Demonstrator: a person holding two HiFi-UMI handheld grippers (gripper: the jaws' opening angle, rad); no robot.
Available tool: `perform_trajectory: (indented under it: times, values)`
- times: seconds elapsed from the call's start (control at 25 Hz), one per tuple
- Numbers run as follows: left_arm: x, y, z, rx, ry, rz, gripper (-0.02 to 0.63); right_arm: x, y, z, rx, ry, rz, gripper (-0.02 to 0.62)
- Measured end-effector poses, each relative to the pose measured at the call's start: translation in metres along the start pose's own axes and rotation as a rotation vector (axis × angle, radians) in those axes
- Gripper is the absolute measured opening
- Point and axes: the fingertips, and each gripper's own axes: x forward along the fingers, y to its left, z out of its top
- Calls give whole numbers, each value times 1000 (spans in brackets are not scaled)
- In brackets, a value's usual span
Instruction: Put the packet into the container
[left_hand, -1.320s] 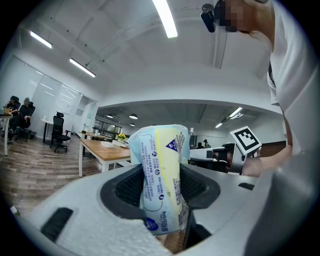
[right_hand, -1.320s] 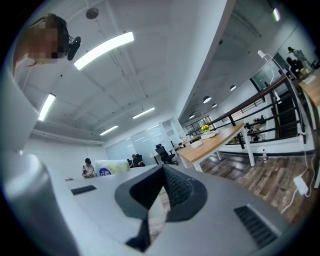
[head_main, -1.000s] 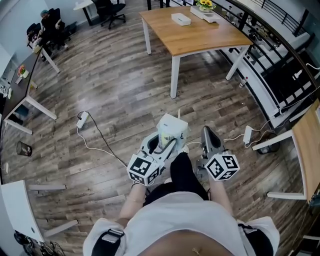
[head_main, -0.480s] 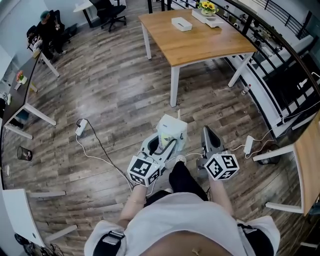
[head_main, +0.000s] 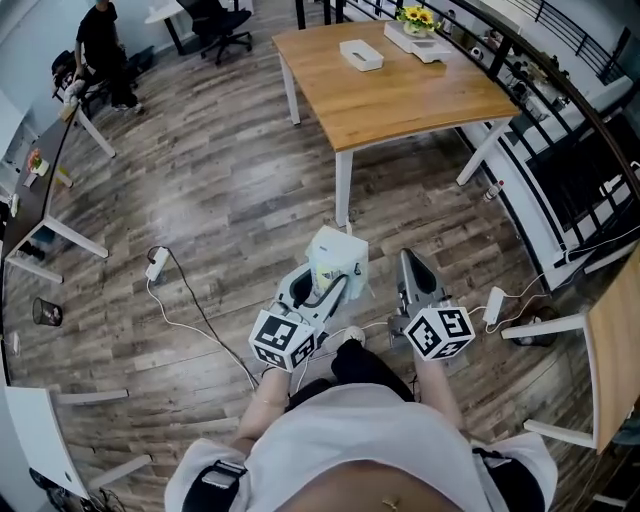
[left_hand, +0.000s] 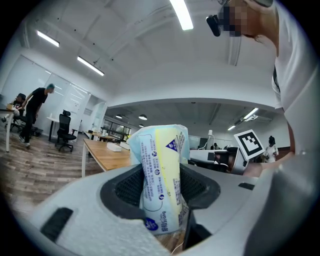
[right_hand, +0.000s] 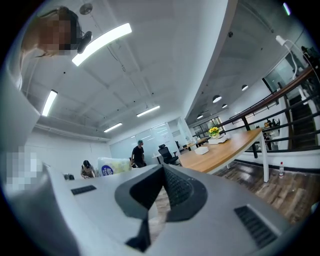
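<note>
packet (left_hand: 162, 180): its lower end was hidden behind the near body of the left gripper (head_main: 328, 283), and its print was too small to read.
desk (head_main: 612, 320): it was cut off at the right edge.
white box (head_main: 360, 54): it lay on the far table (head_main: 400, 100) and was too small to identify.

Pretty clearly an open-plan office: long wooden desk (head_main: 400, 90) rows, rolling office chairs (left_hand: 64, 131), glass partitions (left_hand: 75, 107), strip ceiling lights (left_hand: 182, 12), wood-plank floor (head_main: 220, 200) with a power strip (head_main: 157, 263) trailing cable.

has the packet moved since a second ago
Yes. The packet, clamped in the left gripper, has come closer to the table leg: the floor gap between them has shrunk.
</note>
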Motion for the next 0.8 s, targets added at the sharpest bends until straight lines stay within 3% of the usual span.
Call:
perform_trajectory:
  times: [0.8]
  values:
    - [102,48,8,-7,-23,34,198,87,-71,17,6,27,55,11]
